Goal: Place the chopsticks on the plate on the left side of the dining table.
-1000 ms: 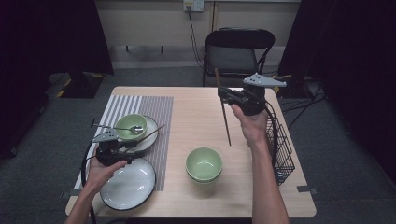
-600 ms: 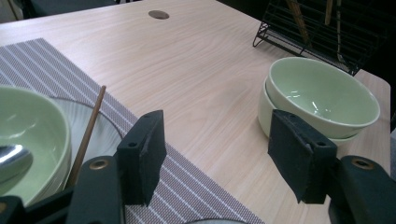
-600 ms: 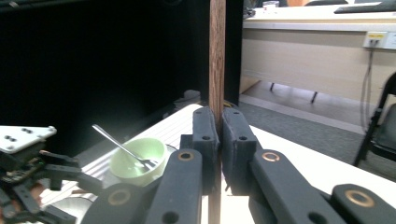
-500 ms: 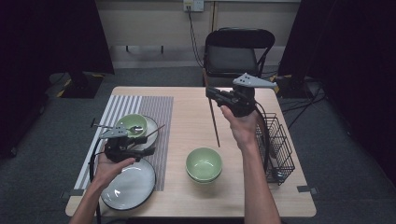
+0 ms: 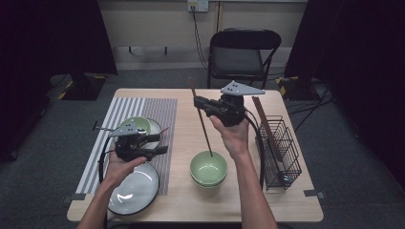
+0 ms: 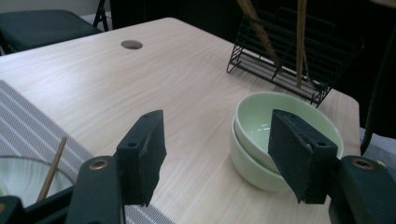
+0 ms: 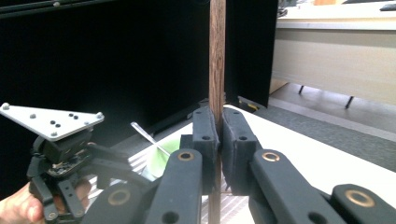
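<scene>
Since a second ago I've swung my right gripper from the wire rack toward twelve o'clock of the stacked green bowls, clamped on a chopstick whose tip hangs over them. My left gripper, jaws apart and empty, waits at nine o'clock. Next: lower it in.

Black folding chair behind the tabletop. Striped placemat at left, bearing a white plate. Black wire rack along the right edge.
</scene>
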`<state>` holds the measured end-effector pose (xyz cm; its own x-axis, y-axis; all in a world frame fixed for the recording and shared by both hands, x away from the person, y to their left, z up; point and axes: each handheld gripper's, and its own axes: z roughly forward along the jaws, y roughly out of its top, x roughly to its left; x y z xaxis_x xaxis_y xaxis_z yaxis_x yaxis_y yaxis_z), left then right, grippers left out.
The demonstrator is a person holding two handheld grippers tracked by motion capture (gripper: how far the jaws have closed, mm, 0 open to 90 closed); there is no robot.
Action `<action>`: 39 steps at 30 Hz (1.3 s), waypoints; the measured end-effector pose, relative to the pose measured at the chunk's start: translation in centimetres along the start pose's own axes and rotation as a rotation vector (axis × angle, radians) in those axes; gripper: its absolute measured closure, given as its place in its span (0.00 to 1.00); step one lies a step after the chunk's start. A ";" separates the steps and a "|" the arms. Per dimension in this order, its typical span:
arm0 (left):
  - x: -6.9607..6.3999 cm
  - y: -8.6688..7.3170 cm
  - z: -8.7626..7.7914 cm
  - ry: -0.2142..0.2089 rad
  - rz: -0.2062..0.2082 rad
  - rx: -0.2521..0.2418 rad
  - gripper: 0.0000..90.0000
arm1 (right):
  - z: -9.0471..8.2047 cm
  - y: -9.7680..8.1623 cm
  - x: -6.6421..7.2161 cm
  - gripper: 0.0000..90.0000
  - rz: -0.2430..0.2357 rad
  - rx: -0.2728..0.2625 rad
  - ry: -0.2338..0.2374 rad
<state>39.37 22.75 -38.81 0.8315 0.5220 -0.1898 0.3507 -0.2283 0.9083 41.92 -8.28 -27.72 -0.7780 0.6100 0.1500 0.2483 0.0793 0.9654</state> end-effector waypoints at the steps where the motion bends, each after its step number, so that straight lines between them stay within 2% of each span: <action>1: -0.1 0.1 0.1 -0.007 -0.001 -0.007 0.40 | 0.2 0.0 0.1 0.94 -0.003 0.000 0.003; 3: -0.4 0.6 0.3 -0.012 0.013 -0.016 0.40 | 0.6 -0.1 0.6 0.94 -0.005 0.005 0.011; 9: -1.1 1.8 0.8 -0.029 0.022 -0.045 0.42 | 1.8 0.1 1.5 0.94 -0.006 0.004 0.038; 14: -1.5 2.6 1.0 -0.057 0.011 -0.077 0.41 | 2.7 0.3 2.2 0.94 -0.011 0.000 0.059; 17: -1.7 3.0 1.2 -0.056 0.024 -0.092 0.40 | 3.4 0.5 2.8 0.94 -0.015 -0.001 0.074; 18: -1.8 3.1 1.3 -0.062 0.012 -0.095 0.40 | 3.5 0.6 2.9 0.94 -0.015 0.003 0.079; 21: -2.0 3.5 1.4 -0.070 0.025 -0.105 0.39 | 4.1 0.9 3.6 0.94 -0.028 0.005 0.093; 24: -2.1 3.8 1.5 -0.069 0.020 -0.114 0.39 | 4.4 1.0 4.1 0.94 -0.037 0.002 0.104; 26: -1.9 4.1 1.5 -0.057 0.020 -0.136 0.41 | 4.6 0.9 4.3 0.94 -0.034 0.002 0.115; 29: -1.5 4.2 1.5 -0.051 -0.001 -0.152 0.43 | 4.8 0.7 4.6 0.94 -0.029 -0.004 0.131; 31: -1.2 4.2 1.4 -0.052 -0.019 -0.166 0.48 | 4.8 0.7 4.8 0.94 -0.032 -0.008 0.137; 33: -0.9 4.2 1.3 -0.029 -0.013 -0.163 0.50 | 4.8 0.7 4.8 0.94 -0.039 -0.011 0.145; 36: -0.5 4.1 0.9 -0.004 -0.026 -0.166 0.52 | 4.6 0.9 4.6 0.94 -0.040 -0.011 0.141; 39: -0.2 4.1 0.5 0.000 -0.019 -0.169 0.57 | 4.3 1.1 4.3 0.94 -0.035 -0.017 0.144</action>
<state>40.86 21.23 -35.21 0.8254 0.5249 -0.2078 0.2891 -0.0769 0.9542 41.29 -2.17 -26.93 -0.8613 0.4873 0.1439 0.2105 0.0843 0.9740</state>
